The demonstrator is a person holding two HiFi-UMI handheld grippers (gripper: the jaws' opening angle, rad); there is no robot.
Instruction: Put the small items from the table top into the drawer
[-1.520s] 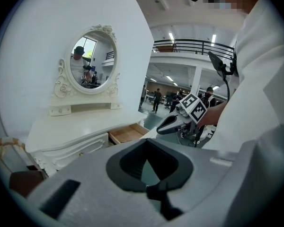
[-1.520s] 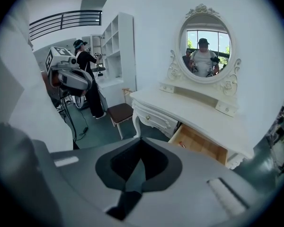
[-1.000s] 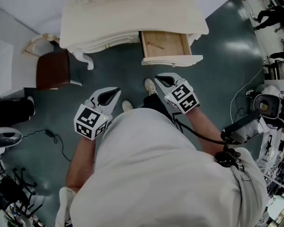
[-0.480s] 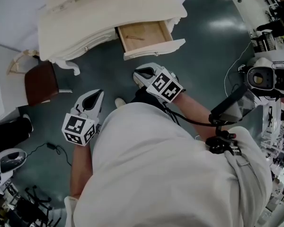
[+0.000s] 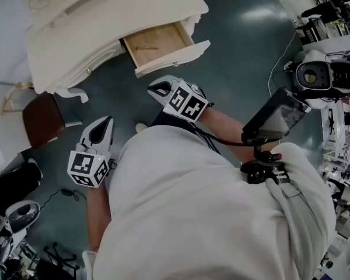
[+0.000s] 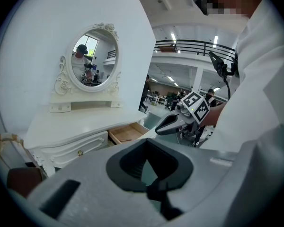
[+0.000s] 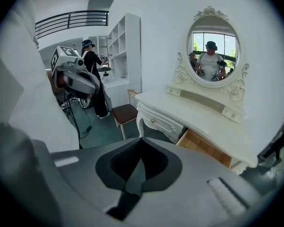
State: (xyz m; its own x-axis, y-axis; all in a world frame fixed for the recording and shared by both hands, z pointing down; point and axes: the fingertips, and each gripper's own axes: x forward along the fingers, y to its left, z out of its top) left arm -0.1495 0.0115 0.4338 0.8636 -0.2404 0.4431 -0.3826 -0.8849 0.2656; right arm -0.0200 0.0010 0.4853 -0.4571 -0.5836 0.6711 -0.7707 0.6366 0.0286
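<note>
Left gripper: the jaws are pressed together with nothing between them. Right gripper: the jaws are likewise closed and empty. In the head view, both grippers hang in front of your body, well apart from the table and touching nothing.

The drawer stands open at 12 o'clock from the right gripper and at 1 o'clock from the left. One slim item lies on the drawer floor; what it is cannot be made out.

Both gripper views show the table top bare, with no small items on it. Judge the transfer as complete or nearly so. If closing is required, the drawer is the only step left.
</note>
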